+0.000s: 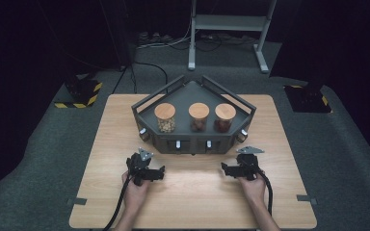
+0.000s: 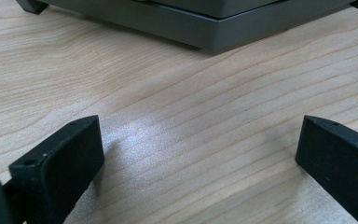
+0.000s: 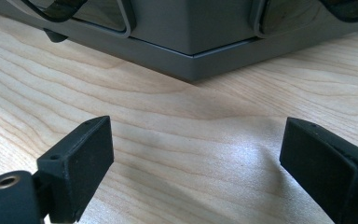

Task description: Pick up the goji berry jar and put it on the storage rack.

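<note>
**Both grippers low on the table, jaws wide, tray ahead**

Left gripper (image 1: 158,173) rests on the wooden table (image 1: 192,202), held in the person's left hand (image 1: 136,190). Jaws stand wide apart in the left gripper view; bare wood between the fingers (image 2: 70,158), nothing clamped. Ahead of the fingertips, apart from them, runs the base edge of the grey tray (image 2: 214,32).

Right gripper (image 1: 227,170) likewise low on the table, in the right hand (image 1: 253,186). Jaws wide, bare wood grain between the fingers (image 3: 81,158). A corner of the tray (image 3: 191,65) lies straight ahead of the gap, near but not touching.

From the high view: tray (image 1: 147,113) sits beyond both grippers, between and ahead of them. Three jars with wooden lids stand in it in a row: left jar (image 1: 165,118) with pale contents, middle jar (image 1: 198,117) brownish, right jar (image 1: 225,117) reddish. All upright, lids on, well apart from either set of fingers.
</note>
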The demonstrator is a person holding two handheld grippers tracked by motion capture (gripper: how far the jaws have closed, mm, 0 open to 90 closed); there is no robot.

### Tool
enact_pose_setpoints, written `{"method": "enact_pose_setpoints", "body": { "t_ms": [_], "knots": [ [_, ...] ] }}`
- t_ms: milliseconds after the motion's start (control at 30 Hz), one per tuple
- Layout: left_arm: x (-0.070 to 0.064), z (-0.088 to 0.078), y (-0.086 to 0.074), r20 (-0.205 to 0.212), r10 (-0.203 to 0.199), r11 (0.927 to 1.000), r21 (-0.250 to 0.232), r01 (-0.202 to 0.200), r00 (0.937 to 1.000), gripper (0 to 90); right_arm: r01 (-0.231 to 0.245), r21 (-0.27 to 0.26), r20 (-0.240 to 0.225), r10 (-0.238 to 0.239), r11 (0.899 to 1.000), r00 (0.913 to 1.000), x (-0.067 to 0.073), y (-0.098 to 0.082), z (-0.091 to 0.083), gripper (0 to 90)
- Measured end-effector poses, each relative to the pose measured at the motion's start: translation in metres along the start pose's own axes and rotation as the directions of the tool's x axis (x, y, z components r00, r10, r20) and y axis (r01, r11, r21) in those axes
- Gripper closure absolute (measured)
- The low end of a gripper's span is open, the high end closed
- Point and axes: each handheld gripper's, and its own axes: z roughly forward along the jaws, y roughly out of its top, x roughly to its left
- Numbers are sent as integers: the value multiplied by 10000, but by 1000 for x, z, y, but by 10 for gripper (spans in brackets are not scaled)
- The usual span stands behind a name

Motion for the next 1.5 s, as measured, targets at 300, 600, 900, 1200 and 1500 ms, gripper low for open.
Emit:
{"method": "enact_pose_setpoints", "body": {
  "t_ms": [300,600,900,1200,1500],
  "knots": [
    [0,0,0,0,-3,10000,0,3,10000,11,39,153,13,-39,9999,10000,1,-1,4,99],
    [0,0,0,-1,-3,10000,-2,3,10000,11,259,211,122,-262,9994,9996,3,-2,5,96],
    [0,0,0,5,-29,10000,-5,29,10000,11,688,-64,377,-685,9976,9969,6,-7,5,101],
    [0,0,0,-2,-11,10000,-3,11,10000,11,715,-58,393,-712,9974,9967,7,-7,5,100],
    [0,0,0,4,-33,10000,-5,33,10000,11,716,-60,398,-713,9974,9967,7,-7,5,100]
  ]
}}
